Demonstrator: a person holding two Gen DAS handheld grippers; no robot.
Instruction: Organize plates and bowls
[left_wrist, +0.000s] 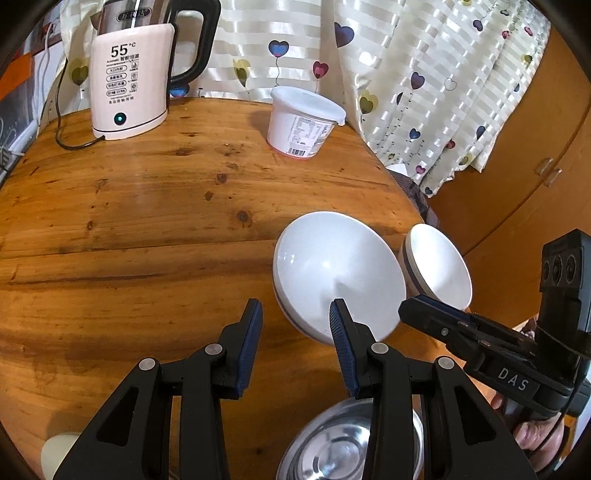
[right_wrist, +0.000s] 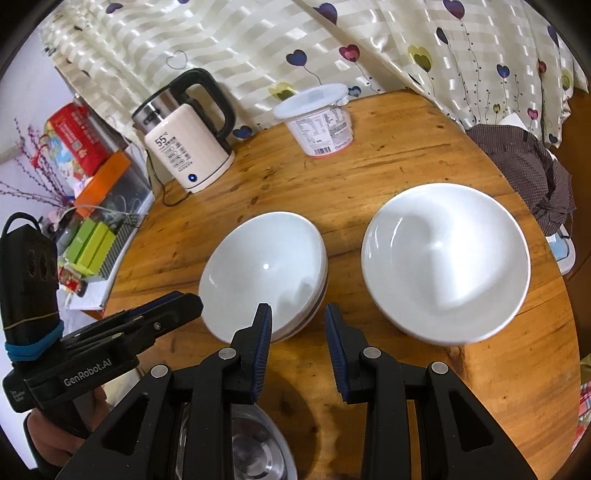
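Two white bowls (right_wrist: 264, 273) (right_wrist: 445, 264) sat near the surface's (right_wrist: 369, 177) right edge; left tool (left_wrist: 295, 325) and right tool (right_wrist: 298, 328) hovered spread, pinching nothing.

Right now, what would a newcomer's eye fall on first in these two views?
Two white bowls sit side by side on the round wooden table: the left bowl with a dark band, and the right bowl. The open right tool hangs just before them. Behind stand a pink kettle reading 55 and a lidded white tub.
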